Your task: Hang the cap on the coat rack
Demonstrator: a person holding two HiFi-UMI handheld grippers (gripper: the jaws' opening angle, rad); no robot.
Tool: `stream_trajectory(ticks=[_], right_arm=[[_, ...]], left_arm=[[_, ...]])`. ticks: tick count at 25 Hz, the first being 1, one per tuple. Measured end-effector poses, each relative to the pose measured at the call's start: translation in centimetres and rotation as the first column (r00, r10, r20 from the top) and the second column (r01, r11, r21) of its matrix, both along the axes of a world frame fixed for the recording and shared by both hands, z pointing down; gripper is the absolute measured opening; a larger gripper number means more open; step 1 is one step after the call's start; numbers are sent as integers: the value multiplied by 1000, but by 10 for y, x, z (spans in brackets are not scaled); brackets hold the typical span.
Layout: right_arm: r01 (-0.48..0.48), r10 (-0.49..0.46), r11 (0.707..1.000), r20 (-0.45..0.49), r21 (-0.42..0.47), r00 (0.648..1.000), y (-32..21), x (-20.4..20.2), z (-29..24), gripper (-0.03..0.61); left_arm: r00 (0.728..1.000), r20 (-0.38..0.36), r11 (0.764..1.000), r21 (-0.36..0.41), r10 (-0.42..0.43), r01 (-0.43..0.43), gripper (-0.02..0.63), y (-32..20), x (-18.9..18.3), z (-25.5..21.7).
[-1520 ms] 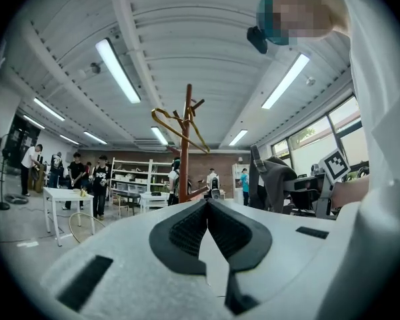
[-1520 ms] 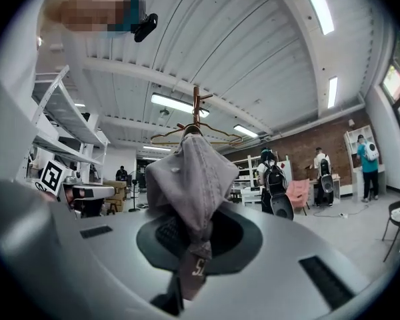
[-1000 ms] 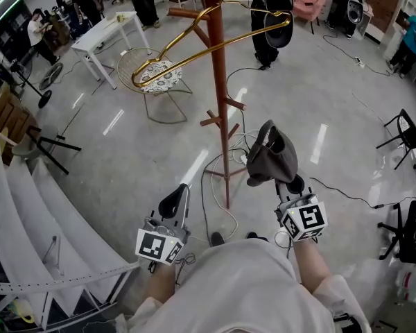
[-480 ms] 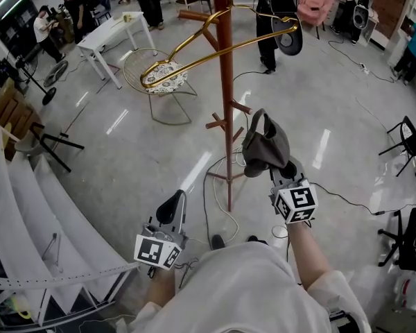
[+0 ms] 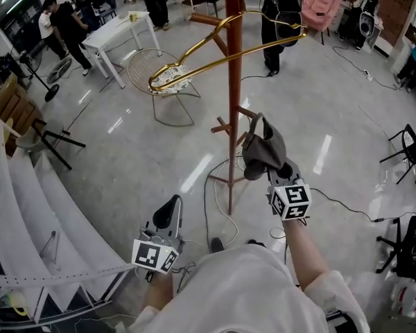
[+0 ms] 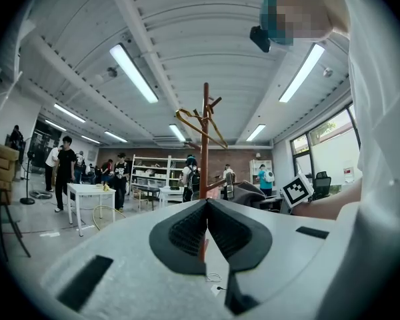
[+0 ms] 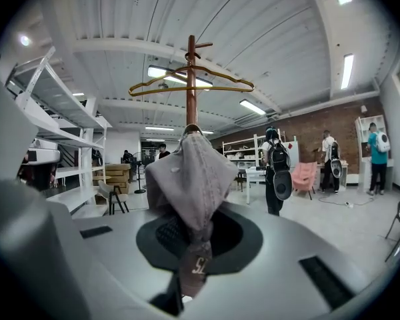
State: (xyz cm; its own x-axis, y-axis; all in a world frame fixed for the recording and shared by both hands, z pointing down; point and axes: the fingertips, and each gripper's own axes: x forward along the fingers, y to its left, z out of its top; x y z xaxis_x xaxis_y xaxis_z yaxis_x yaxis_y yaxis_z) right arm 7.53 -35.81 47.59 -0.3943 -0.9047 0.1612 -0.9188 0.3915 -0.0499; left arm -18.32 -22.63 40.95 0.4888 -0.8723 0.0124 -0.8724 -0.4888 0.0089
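Note:
My right gripper (image 5: 276, 174) is shut on a grey-brown cap (image 5: 264, 151), which stands bunched up above the jaws just right of the wooden coat rack (image 5: 234, 82). In the right gripper view the cap (image 7: 190, 179) fills the middle, with the rack pole (image 7: 191, 79) rising straight behind it. A gold hanger (image 5: 222, 47) hangs high on the rack. Short pegs (image 5: 225, 123) stick out of the pole level with the cap. My left gripper (image 5: 168, 214) is lower left, jaws shut on nothing (image 6: 207, 229).
A round wire chair (image 5: 163, 82) and a white table (image 5: 118, 37) stand behind the rack on the left. Cables (image 5: 215, 207) trail on the floor by the rack's base. White shelving (image 5: 28, 214) runs along the left. Several people stand at the back.
My right gripper has carried the cap up and a little left, closer to the rack pole. The left gripper has stayed low and shut.

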Motion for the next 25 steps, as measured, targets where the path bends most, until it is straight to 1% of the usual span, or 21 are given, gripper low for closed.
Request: stream_trajectory(ticks=[8, 25], right_arm=[[-11, 11, 999, -7, -41, 1000, -20, -4, 21, 28], [19, -23, 996, -49, -90, 999, -61, -34, 44, 28]], left_arm=[[1000, -1, 1000, -3, -8, 8, 9, -6, -5, 3], [998, 12, 998, -13, -61, 61, 9, -25, -22, -1]])
